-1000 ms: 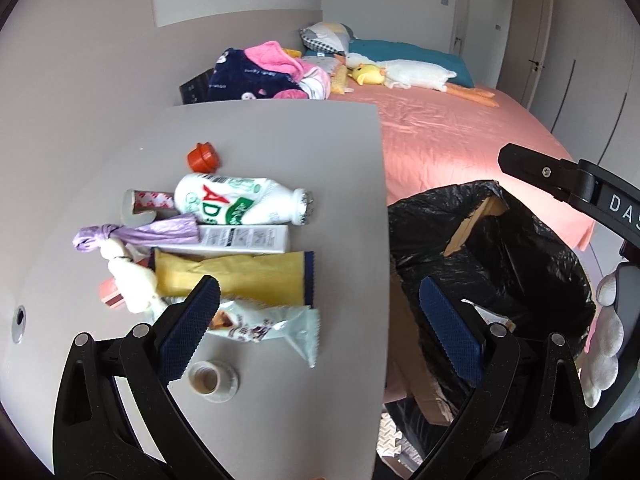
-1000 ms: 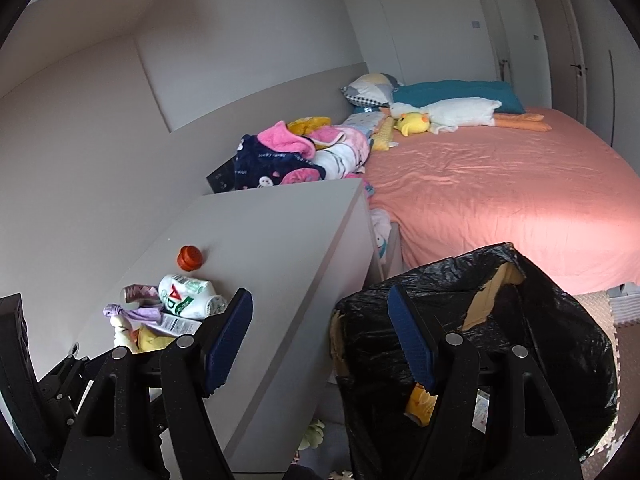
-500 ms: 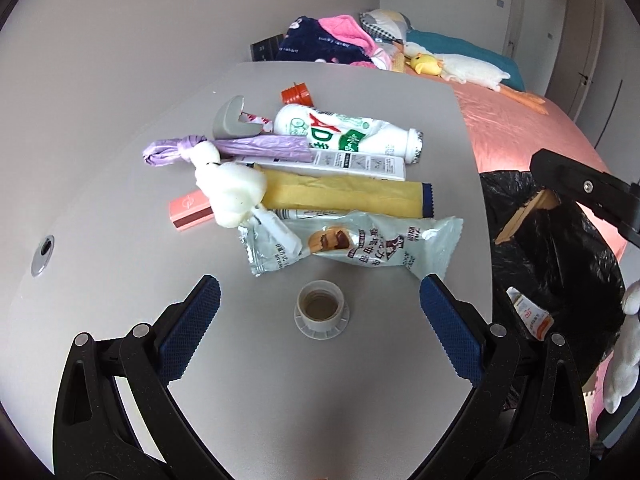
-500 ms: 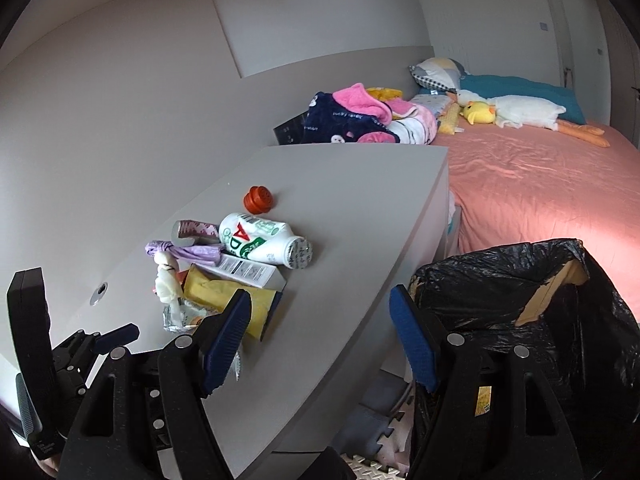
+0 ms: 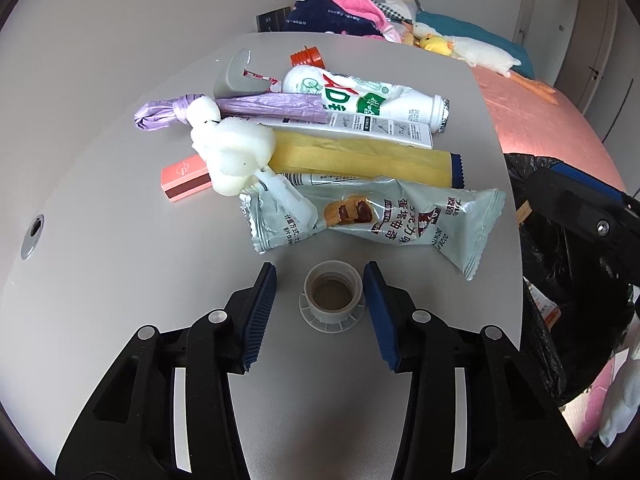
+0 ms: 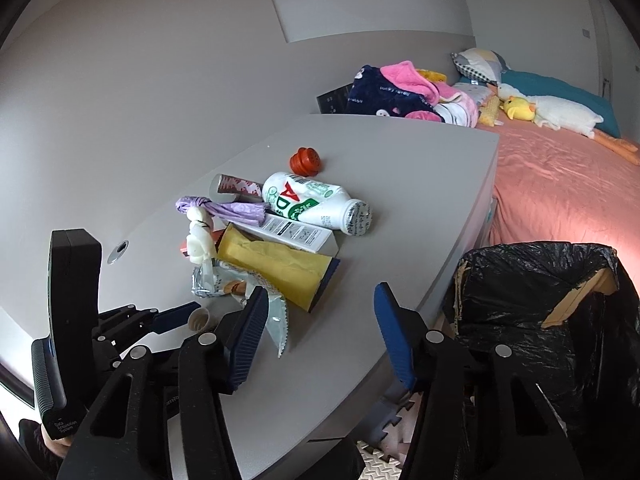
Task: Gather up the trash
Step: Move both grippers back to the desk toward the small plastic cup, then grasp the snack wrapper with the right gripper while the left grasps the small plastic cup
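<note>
So we've got the grey table (image 5: 120,240) with the black trash bag (image 6: 560,300) at its 3 o'clock edge. The litter pile (image 5: 340,152) sits around 12 o'clock. Left gripper (image 5: 320,292) has just been closing around the small plastic cap (image 5: 332,300); right pad touching, left one apart. Right gripper (image 6: 320,312) has been narrowing too, nothing between its jaws.

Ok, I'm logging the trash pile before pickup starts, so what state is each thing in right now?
Small plastic cup: upright, mouth up, between the left tongs.
Left tongs: just been closing, right pad about at the cup, left pad apart.
Right tongs: just been closing, nothing between them.
White bottle: lying down, uncapped.
Orange cap: off, beside the bottle.
Snack wrapper: lying flat.
Black trash bag: mouth open.
</note>
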Action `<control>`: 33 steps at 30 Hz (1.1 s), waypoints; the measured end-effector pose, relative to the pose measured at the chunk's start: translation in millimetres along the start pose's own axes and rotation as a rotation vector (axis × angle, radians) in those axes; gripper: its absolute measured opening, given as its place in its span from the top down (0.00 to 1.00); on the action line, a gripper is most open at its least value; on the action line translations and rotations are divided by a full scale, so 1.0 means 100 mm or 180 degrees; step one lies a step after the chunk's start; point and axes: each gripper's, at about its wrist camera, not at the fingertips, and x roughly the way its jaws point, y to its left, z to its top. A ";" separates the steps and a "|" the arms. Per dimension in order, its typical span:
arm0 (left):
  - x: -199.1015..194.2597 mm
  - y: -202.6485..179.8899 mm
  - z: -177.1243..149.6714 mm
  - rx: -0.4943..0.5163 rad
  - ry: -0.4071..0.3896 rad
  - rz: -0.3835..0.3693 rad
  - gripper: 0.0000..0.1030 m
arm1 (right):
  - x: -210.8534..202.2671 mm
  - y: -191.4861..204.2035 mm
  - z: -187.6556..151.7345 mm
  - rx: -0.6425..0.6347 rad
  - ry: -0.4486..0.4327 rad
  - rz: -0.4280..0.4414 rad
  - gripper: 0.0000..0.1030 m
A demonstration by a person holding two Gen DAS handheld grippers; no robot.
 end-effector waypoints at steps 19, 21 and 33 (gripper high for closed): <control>-0.13 0.19 0.00 -0.0145 -0.0139 -0.0151 0.71 | 0.36 0.25 -0.06 -0.0101 0.0191 0.0263 0.86; -0.17 0.19 0.01 -0.0144 -0.0165 -0.0161 0.71 | 0.26 0.25 -0.01 -0.0102 0.0075 0.0225 0.86; -0.46 0.14 0.07 -0.0094 -0.0384 -0.0256 0.99 | -0.22 0.11 0.25 0.0037 -0.0340 0.0172 0.86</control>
